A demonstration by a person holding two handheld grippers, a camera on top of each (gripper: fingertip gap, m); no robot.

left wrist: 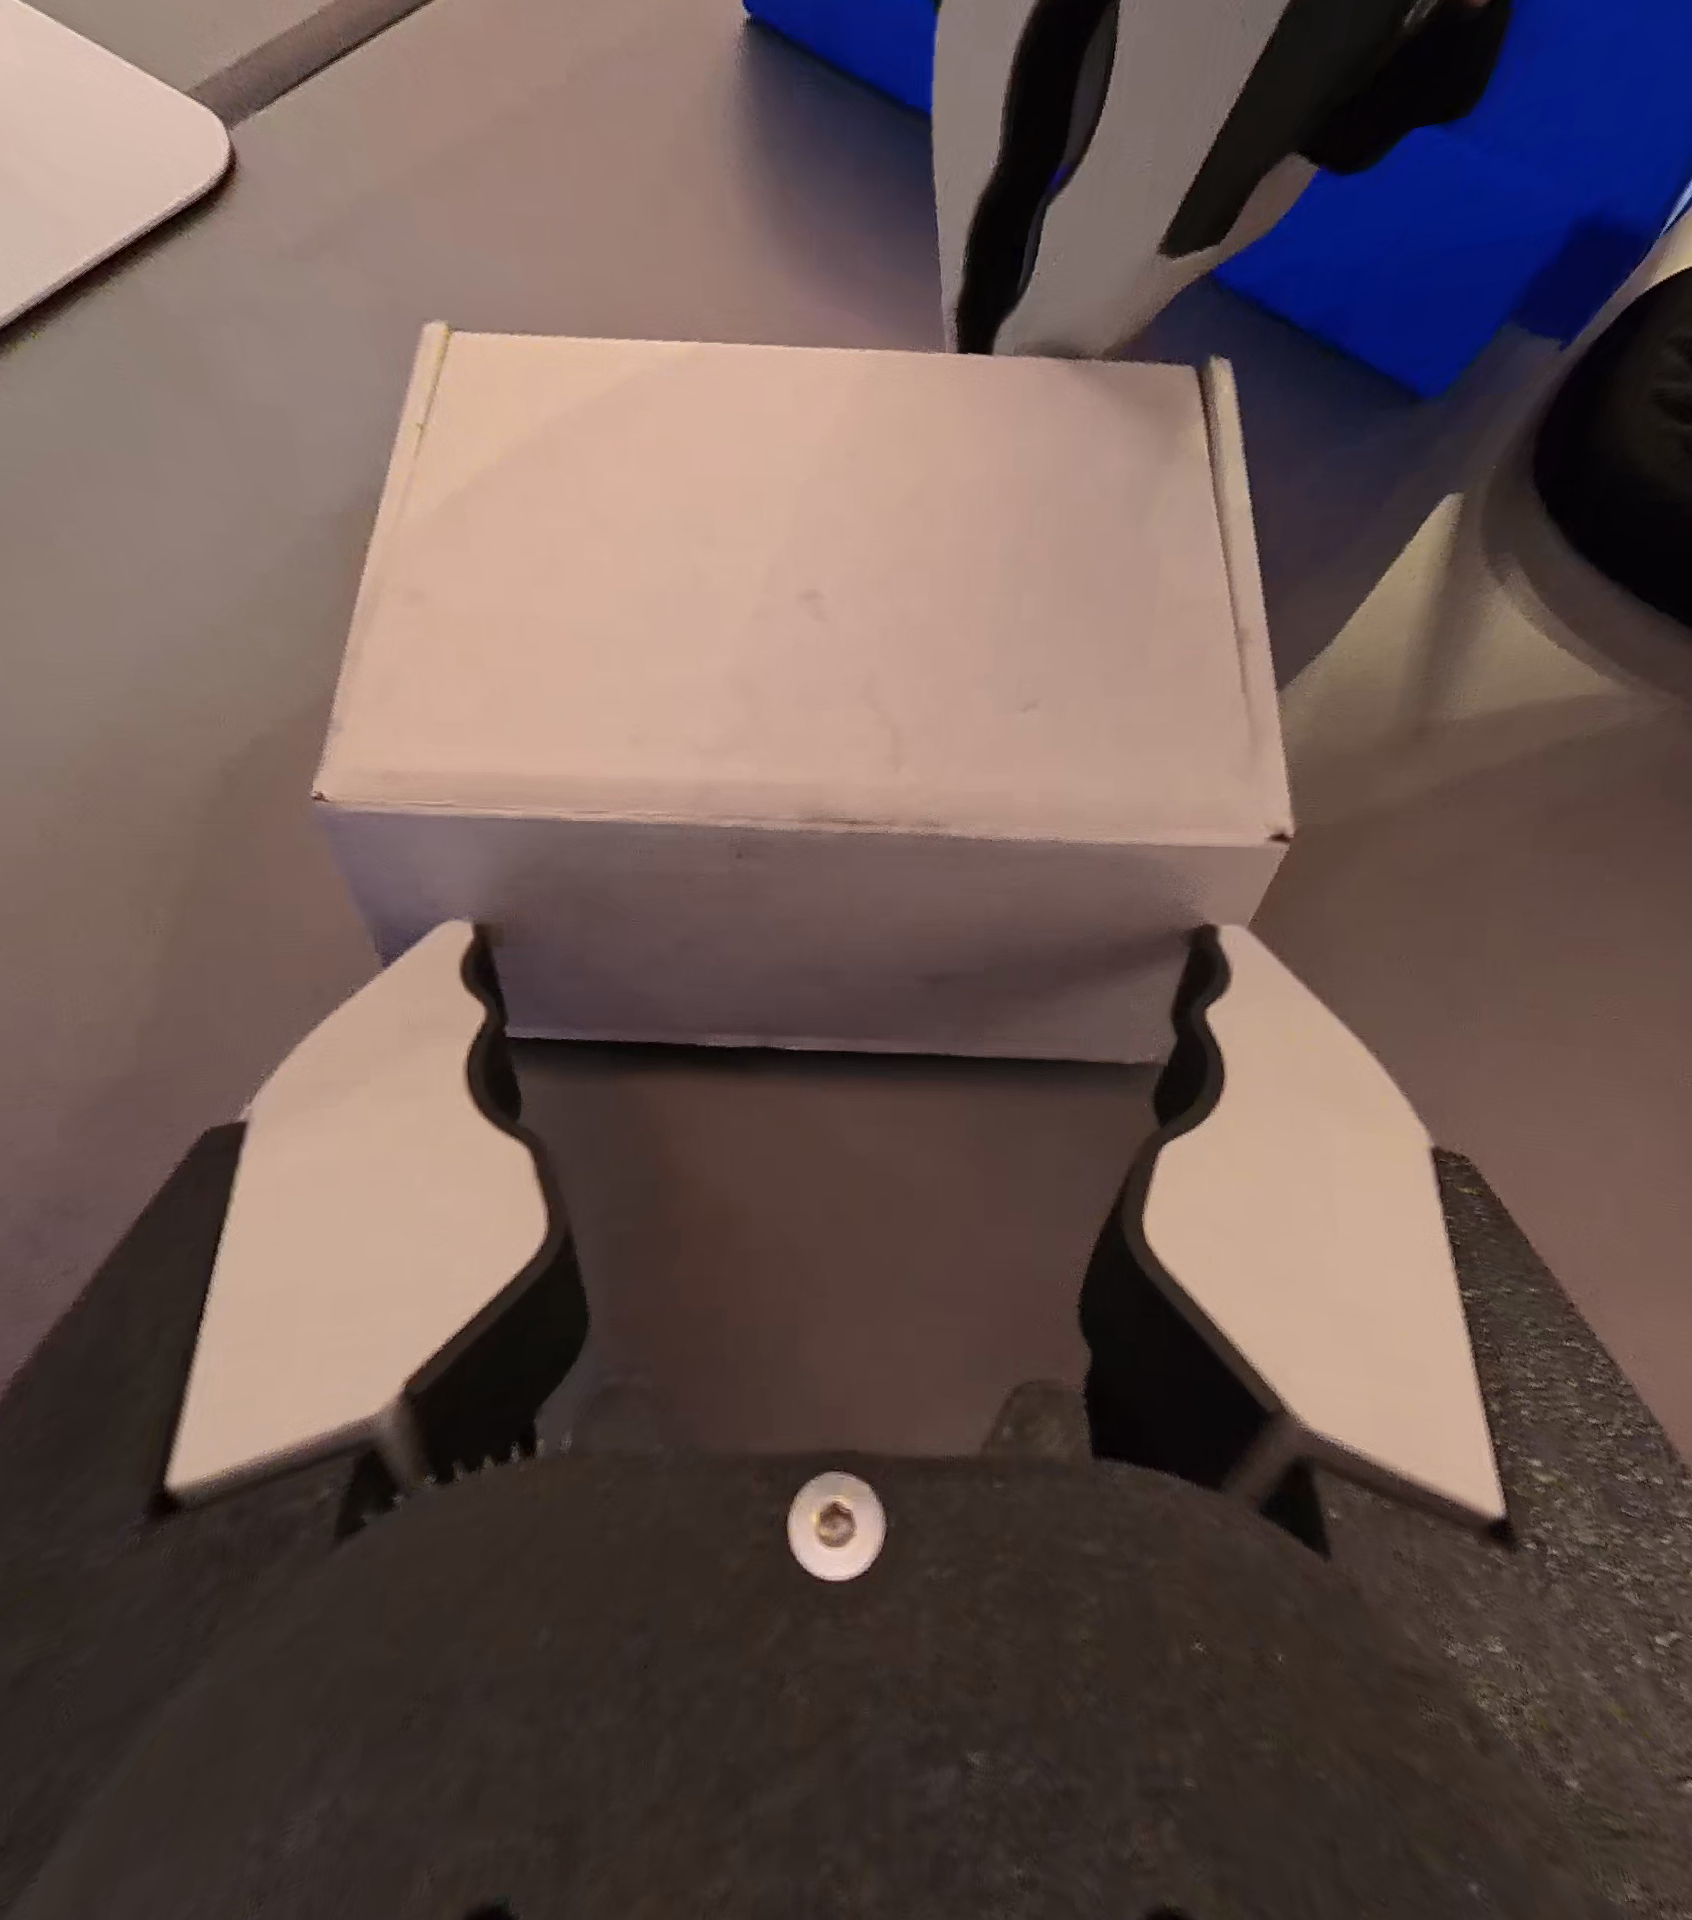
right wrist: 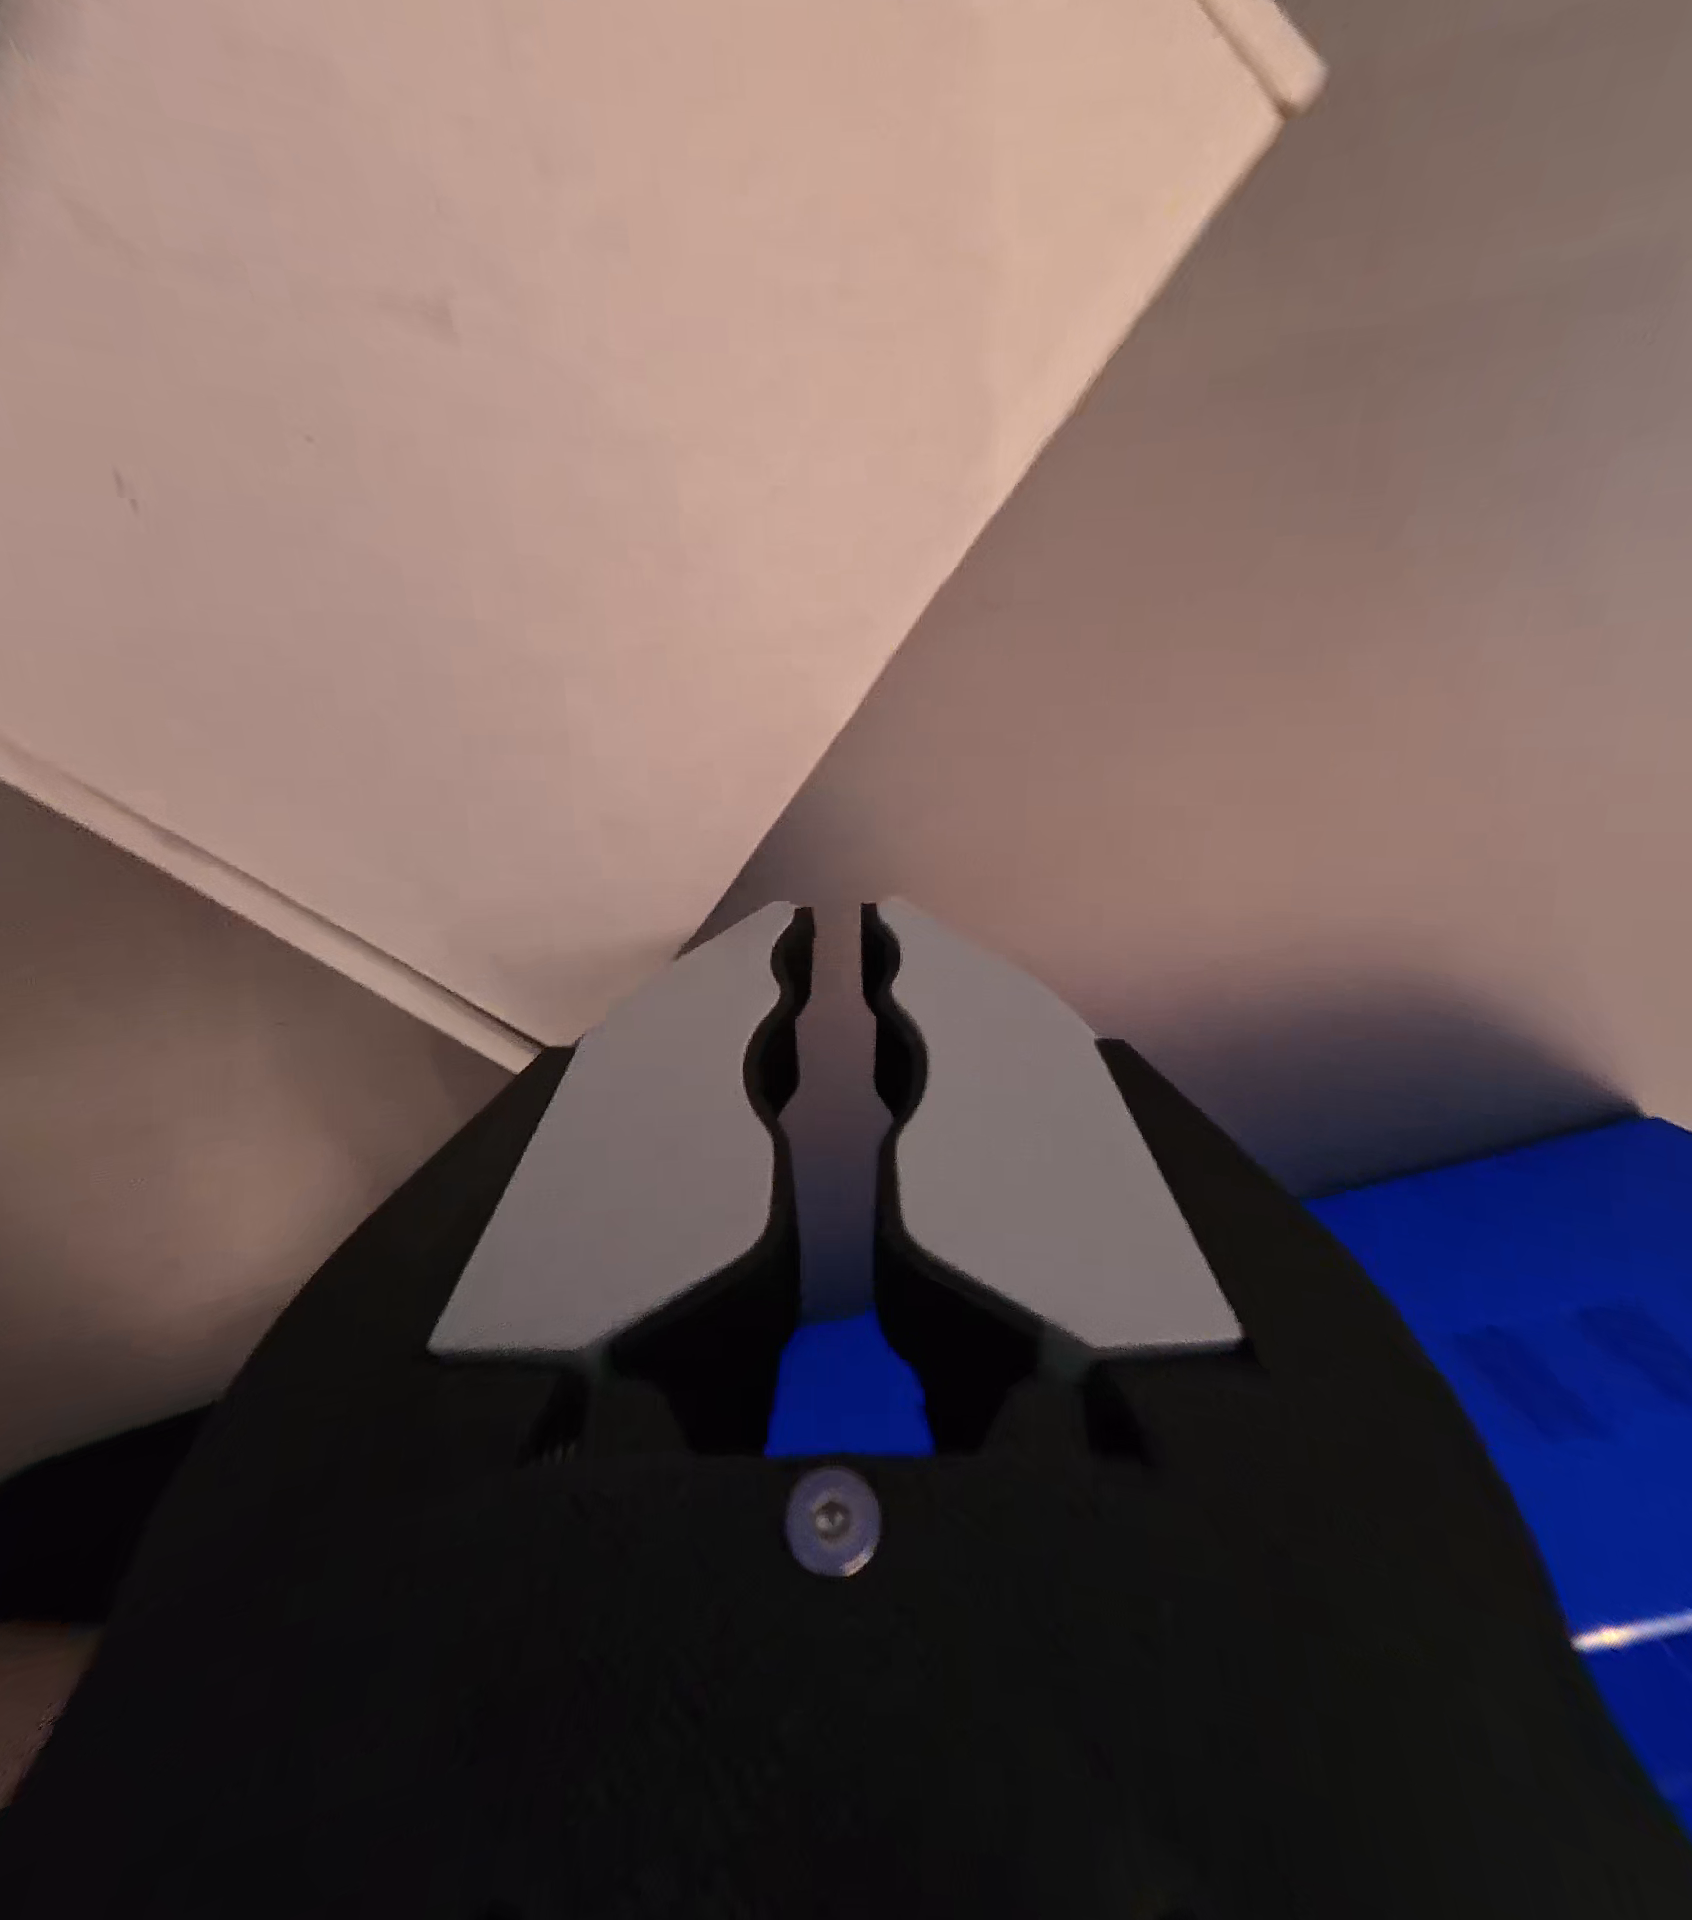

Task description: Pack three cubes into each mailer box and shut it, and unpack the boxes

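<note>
White closed mailer box (left wrist: 800,592) just beyond spread left fingers (left wrist: 374,1091)

The left gripper (left wrist: 842,951) is held low and level, jaws spread wide. The right gripper (right wrist: 834,914) is angled steeply downward, fingers drawn nearly together, a thin gap left.
</note>
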